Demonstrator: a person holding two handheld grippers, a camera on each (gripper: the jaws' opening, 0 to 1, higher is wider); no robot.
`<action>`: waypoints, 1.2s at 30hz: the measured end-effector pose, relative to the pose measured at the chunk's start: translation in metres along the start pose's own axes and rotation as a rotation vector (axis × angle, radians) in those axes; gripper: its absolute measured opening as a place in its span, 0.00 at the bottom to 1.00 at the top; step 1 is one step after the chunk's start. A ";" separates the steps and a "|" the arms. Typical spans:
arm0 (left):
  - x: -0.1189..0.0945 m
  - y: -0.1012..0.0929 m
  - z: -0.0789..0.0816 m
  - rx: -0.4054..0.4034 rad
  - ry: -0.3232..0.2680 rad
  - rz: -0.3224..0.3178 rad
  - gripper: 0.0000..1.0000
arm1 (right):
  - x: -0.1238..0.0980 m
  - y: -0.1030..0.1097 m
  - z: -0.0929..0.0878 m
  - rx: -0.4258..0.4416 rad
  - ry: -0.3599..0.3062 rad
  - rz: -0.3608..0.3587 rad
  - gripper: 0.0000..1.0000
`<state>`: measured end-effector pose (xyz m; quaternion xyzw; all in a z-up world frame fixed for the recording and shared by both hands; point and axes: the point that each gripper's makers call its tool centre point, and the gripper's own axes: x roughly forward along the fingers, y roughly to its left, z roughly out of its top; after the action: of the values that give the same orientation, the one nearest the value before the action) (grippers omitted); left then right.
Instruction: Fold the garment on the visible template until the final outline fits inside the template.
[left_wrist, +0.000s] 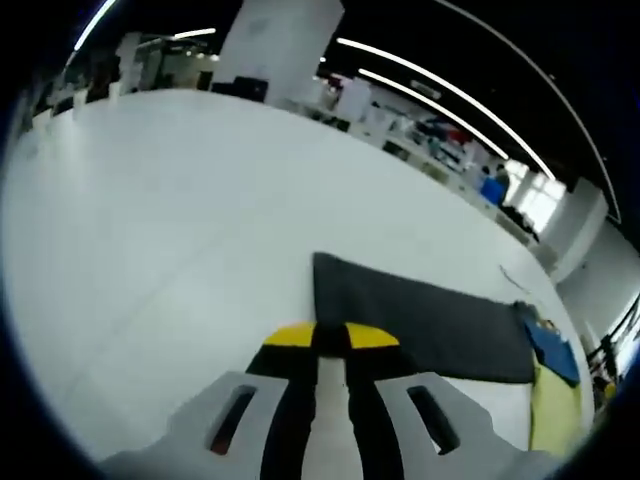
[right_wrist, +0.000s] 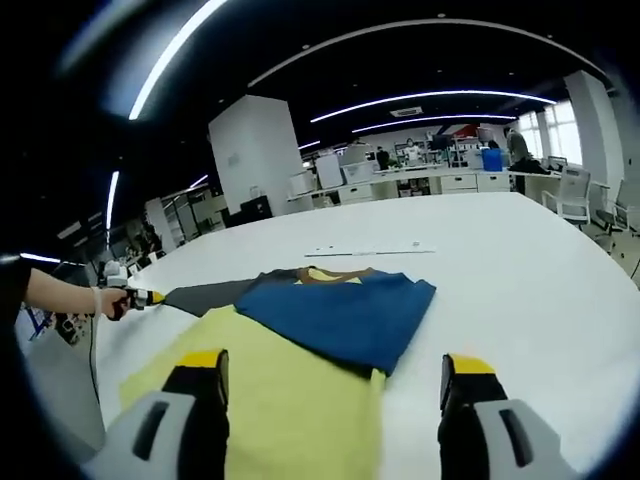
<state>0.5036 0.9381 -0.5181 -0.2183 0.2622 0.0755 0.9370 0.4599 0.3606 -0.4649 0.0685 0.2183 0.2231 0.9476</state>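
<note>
- Table (right_wrist: 520, 260): wide, white and flat; the landmark for all entries below.
- Garment (right_wrist: 300, 370): a shirt in yellow, blue and dark grey, lying flat on the table. In the right gripper view the yellow part is nearest the camera, a blue panel (right_wrist: 340, 315) lies folded over it, and a dark grey sleeve (right_wrist: 205, 294) stretches out toward the left side of the table.
- Same garment in the left gripper view (left_wrist: 430, 325): the grey sleeve lies stretched across the table, with blue and yellow parts at its far right end.
- Left gripper (left_wrist: 330, 340): jaws drawn close together, yellow tips pinched on the near corner of the grey sleeve. In the right gripper view it shows small at the sleeve's far end (right_wrist: 140, 297), held by a person's hand (right_wrist: 112, 300).
- Right gripper (right_wrist: 335, 385): jaws spread wide, nothing between them, hovering over the yellow part of the garment.
- Paper strip (right_wrist: 370, 250): thin, pale, lying on the table beyond the garment.
- Background beyond the table: office desks, chairs, ceiling light strips.
</note>
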 end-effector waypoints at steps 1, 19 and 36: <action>0.001 0.002 0.000 0.002 0.000 0.004 0.03 | 0.000 0.000 0.001 0.000 -0.001 0.000 0.87; -0.006 -0.034 0.030 -0.066 -0.073 -0.163 0.00 | -0.003 0.003 0.007 -0.023 -0.016 0.013 0.88; 0.009 -0.233 -0.005 0.029 0.051 -0.532 0.00 | -0.023 -0.004 -0.001 -0.017 -0.022 0.005 0.93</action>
<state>0.5682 0.7276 -0.4406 -0.2680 0.2203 -0.1827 0.9199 0.4426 0.3471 -0.4576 0.0634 0.2057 0.2268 0.9499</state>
